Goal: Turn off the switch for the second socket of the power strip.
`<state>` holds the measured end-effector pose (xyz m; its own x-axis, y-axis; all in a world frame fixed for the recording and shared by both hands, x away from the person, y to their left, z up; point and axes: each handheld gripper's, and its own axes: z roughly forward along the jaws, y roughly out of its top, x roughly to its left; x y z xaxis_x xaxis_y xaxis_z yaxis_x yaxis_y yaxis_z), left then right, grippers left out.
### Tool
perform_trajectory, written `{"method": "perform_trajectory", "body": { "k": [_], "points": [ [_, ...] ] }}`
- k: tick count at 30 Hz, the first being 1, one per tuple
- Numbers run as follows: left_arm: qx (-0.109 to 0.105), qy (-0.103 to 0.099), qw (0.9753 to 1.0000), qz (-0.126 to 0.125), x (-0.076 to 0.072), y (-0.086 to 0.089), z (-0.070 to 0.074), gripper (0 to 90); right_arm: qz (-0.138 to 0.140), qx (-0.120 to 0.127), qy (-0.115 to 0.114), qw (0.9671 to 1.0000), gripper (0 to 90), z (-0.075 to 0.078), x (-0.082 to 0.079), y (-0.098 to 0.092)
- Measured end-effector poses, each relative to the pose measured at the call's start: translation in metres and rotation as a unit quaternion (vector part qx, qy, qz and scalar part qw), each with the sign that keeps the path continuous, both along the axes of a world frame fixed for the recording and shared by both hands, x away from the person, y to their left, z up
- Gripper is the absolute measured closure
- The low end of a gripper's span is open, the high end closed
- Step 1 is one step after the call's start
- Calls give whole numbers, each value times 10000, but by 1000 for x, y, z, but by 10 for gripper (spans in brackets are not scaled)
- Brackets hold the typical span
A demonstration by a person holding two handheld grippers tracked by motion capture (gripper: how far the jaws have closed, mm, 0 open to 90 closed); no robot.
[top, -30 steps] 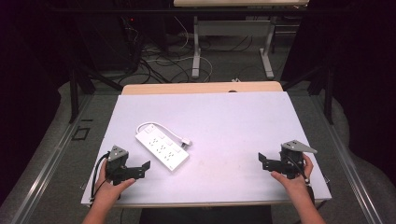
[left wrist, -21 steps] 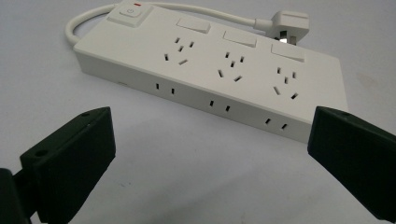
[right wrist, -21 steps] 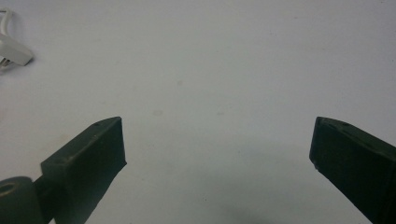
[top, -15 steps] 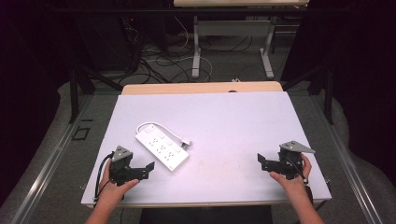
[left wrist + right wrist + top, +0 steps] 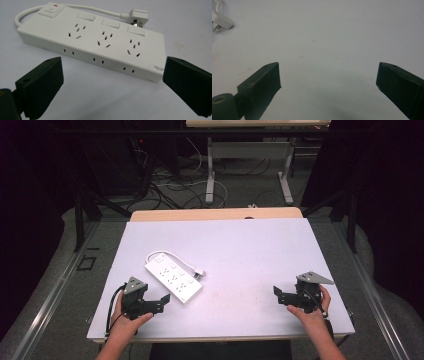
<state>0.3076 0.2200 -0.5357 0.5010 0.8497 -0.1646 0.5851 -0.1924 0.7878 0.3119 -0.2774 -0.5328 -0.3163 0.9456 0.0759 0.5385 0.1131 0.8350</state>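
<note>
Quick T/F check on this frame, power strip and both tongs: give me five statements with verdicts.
1. The left tongs are open, with nothing between them. True.
2. The power strip lies flat on the table. True.
3. The right tongs are shut on the plug. False: they are open above bare table, and the plug lies far off at the top left corner of the right gripper view.
4. A device is plugged into the strip's middle socket. False: all three socket groups on top are free.
5. The strip's own cord loops round from its switch end to the plug lying beside it. True.
</note>
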Motion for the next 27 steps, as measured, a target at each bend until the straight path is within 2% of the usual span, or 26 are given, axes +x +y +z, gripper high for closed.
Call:
{"method": "perform_trajectory", "body": {
  "k": [10, 13, 15, 16, 22, 25, 27],
  "points": [
    [70, 48, 9999, -96, -2, -8, -1, 121, 100, -32, 52, 9999, 59, -2, 0, 3],
    [61, 5, 10000, -41, -3, -10, -1, 147, 115, -20, 55, 9999, 61, -2, 0, 3],
    [100, 2, 9999, -99, -3, -10, 0, 172, 120, 4, 86, 9999, 63, -2, 0, 3],
    [76, -62, 9999, -37, -3, -11, -1, 181, 113, -1, 73, 9999, 64, -3, 0, 2],
    [-16, 110, 9998, -133, -5, -13, 1, 262, 128, 31, 98, 9999, 65, -4, 1, 3],
    [-32, 65, 9999, -112, -5, -17, 0, 294, 128, 32, 90, 9999, 66, -3, 1, 2],
    [-28, 80, 9997, -215, -6, -21, 1, 308, 125, 36, 91, 9999, 66, -3, 1, 2]
  ]
}}
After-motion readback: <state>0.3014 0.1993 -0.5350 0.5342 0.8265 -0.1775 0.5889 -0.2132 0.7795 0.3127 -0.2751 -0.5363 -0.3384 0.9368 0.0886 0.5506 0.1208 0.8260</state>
